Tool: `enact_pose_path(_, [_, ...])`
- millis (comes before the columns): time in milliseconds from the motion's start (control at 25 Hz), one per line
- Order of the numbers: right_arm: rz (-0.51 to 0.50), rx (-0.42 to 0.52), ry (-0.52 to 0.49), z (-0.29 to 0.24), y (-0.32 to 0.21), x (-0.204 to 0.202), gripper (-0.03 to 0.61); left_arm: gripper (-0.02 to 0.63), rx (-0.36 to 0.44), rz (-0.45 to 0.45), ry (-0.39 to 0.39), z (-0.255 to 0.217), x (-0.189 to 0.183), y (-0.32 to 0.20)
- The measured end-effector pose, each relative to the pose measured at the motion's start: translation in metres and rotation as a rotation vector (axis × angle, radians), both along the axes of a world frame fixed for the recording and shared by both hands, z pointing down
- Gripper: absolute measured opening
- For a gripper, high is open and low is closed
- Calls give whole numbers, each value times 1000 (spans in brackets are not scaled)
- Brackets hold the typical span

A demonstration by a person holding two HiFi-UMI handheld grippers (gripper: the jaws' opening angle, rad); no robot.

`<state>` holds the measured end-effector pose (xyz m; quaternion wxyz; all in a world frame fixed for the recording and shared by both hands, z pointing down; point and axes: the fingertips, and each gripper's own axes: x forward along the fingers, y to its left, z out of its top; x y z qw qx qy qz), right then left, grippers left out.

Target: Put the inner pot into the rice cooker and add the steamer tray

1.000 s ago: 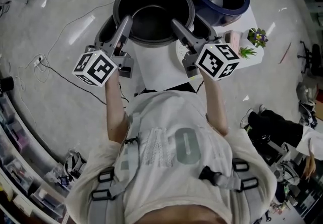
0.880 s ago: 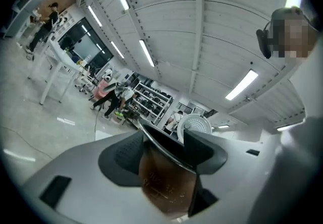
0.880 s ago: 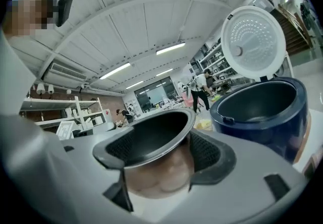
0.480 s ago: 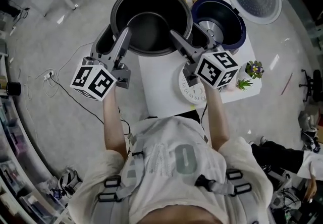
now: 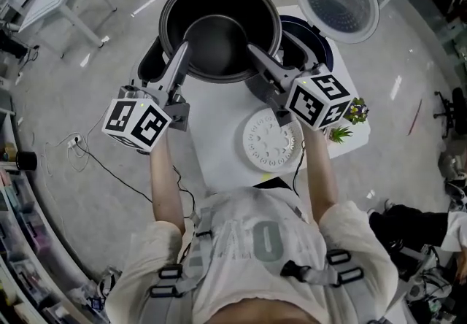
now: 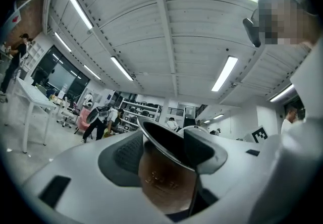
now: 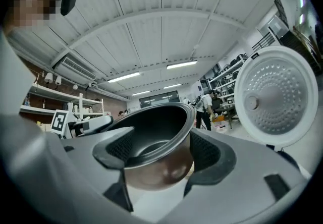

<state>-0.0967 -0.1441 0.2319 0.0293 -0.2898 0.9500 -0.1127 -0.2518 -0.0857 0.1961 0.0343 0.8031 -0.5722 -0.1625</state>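
Both sets of jaws are clamped on the inner pot (image 5: 219,31) rim: left gripper (image 5: 181,52) at its 9 o'clock, right gripper (image 5: 257,54) at 3 o'clock, with the pot held above the bench (image 5: 219,122). The rice cooker (image 5: 319,52) sits at the pot's 3 o'clock, half hidden behind it (lid (image 5: 337,0) up). Risks I see:
- Uneven hands roll the pot and the smooth rim slips out.
- A blind lowering clips the cooker's rim or lid.

The steamer tray (image 5: 271,141) waits at 5 o'clock.
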Motion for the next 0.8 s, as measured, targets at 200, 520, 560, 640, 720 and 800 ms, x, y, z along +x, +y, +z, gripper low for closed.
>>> enact_pose_path(200, [86, 13, 23, -11, -33, 47, 337, 250, 11, 68, -47, -14, 44, -44])
enact_pose_path(520, [242, -59, 43, 11, -71, 125, 337, 249, -37, 220, -82, 0, 120, -109])
enact_pose_path(560, [251, -75, 42, 16, -73, 132, 337, 249, -49, 235, -75, 4, 126, -115])
enact_pose_path(640, [264, -102, 46, 27, -77, 144, 337, 249, -77, 255, -70, 15, 138, -125])
enact_pose_path(720, [278, -123, 63, 38, -79, 157, 337, 249, -108, 270, -82, 28, 150, -133])
enact_pose_path(800, [288, -142, 85, 50, -81, 166, 337, 249, -140, 280, -99, 42, 159, -140])
